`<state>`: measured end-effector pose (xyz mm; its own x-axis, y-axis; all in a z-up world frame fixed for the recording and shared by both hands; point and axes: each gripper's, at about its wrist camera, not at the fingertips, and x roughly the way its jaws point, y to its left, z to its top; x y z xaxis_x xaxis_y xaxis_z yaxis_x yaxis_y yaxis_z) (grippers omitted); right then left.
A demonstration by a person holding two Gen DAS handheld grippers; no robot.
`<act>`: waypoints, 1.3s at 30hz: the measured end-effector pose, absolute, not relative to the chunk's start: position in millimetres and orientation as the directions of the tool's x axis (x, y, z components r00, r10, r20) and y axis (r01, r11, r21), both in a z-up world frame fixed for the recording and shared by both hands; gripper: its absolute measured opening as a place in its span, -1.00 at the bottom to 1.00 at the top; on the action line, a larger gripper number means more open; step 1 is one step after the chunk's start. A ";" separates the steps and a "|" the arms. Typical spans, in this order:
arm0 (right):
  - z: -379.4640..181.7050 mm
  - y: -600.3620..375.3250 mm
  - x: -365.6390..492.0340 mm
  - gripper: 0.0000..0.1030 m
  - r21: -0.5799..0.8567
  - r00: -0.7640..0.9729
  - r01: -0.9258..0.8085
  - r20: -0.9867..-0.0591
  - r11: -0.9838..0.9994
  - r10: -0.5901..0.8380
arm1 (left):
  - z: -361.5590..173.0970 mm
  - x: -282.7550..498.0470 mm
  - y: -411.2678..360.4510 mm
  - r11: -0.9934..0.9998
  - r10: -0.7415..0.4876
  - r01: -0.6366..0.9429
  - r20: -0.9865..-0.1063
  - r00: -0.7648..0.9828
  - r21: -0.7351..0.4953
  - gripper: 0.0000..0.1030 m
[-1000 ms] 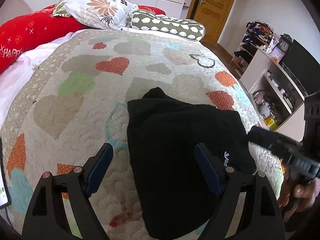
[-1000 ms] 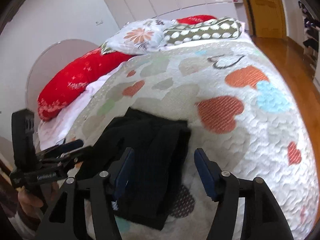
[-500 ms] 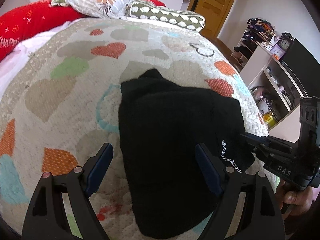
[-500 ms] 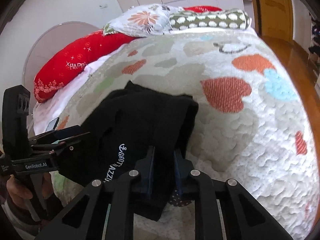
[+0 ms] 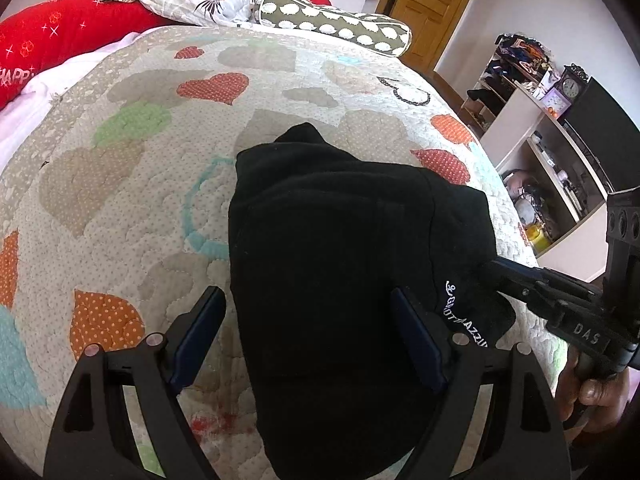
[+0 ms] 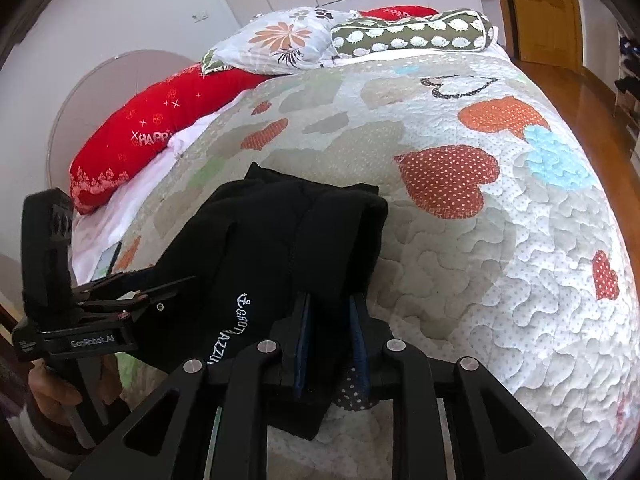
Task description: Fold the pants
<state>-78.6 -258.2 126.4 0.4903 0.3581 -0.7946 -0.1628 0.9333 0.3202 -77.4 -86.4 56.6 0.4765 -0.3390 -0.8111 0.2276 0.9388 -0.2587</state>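
Note:
The black pants (image 5: 340, 260) lie folded in a thick bundle on the heart-patterned quilt (image 5: 132, 184). White lettering shows near their right edge. My left gripper (image 5: 308, 324) is open, its jaws astride the bundle's near left part. My right gripper (image 6: 330, 320) is shut on the pants' right edge (image 6: 332, 240), with a fold of black cloth between its blue pads. In the left wrist view the right gripper (image 5: 492, 270) reaches in from the right and pinches the cloth. In the right wrist view the left gripper (image 6: 168, 286) shows at the left, over the pants.
A red cushion (image 6: 156, 128), a floral pillow (image 6: 288, 42) and a green patterned bolster (image 6: 412, 34) lie at the head of the bed. A phone (image 6: 106, 260) lies at the bed's left edge. Shelves (image 5: 540, 148) and a wooden door (image 5: 432, 4) stand to the right.
My right gripper has shut on the pants' right edge, from open a second ago. My left gripper has stayed open and moved slightly forward over the bundle.

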 end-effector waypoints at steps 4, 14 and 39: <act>130.9 -269.5 -78.8 -0.01 0.366 0.520 -0.135 -0.765 0.921 0.380 | 56.1 -76.6 -84.5 0.934 -0.355 0.224 -0.809 0.468 -0.280 0.65; 123.7 -271.4 -75.7 0.10 0.395 0.499 -0.124 -0.768 0.910 0.402 | 53.3 -74.6 -86.3 0.934 -0.353 0.224 -0.812 0.465 -0.278 0.69; 97.2 -266.0 -55.2 0.54 0.437 0.468 -0.114 -0.769 0.892 0.436 | 36.3 -60.9 -80.7 0.913 -0.407 0.205 -0.813 0.416 -0.352 1.00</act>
<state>-55.2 -266.0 97.2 0.4678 0.4363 -0.7687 -0.1141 0.8922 0.4370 -60.9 -80.7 36.3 0.4158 -0.4070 -0.8133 0.2048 0.9132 -0.3523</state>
